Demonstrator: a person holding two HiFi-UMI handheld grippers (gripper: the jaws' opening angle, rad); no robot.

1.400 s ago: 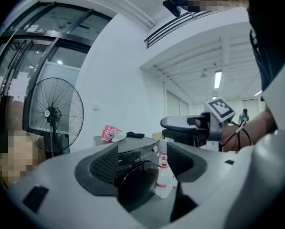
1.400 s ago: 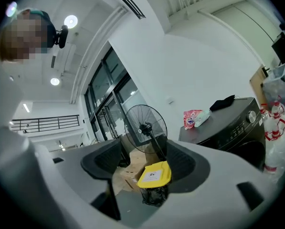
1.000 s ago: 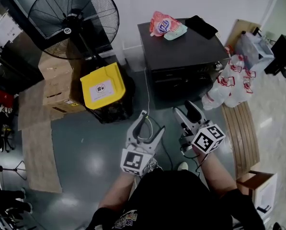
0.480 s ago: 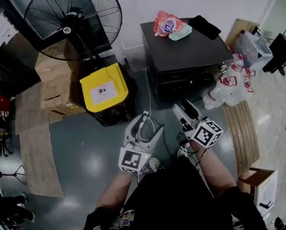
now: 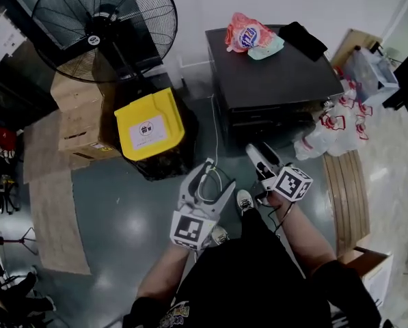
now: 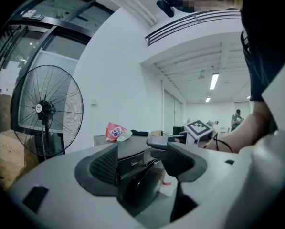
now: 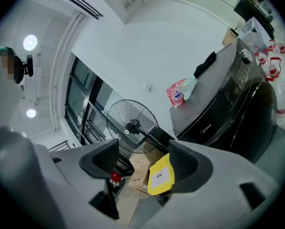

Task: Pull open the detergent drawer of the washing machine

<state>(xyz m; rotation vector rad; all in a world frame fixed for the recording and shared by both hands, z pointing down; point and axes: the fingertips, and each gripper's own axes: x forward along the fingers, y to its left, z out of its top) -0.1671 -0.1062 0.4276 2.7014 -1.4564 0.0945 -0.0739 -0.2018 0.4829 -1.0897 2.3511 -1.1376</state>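
Now the black washing machine looks bigger and closer than it did a moment ago, because I have stepped toward it. One of my shoes now pokes out between my two arms.

My right gripper has moved the most. It has gone forward and down, and it points at the machine's front. Its jaws have just been opening a little more. They stand wide, and nothing is between them. Through the gap I only see the yellow bin lid and the big fan far off.

My left gripper has come along too. Its jaws are wide apart and hold nothing. The machine shows through them, well away.

I think this means I am only on my way, and the pull has not begun. Neither gripper touches the machine yet. The detergent drawer should be in the front panel, just under the top. I cannot pick it out from here, and nothing sticks out there, so I judge it is shut.

A pink bag and a black cloth lie on top, out of my way.
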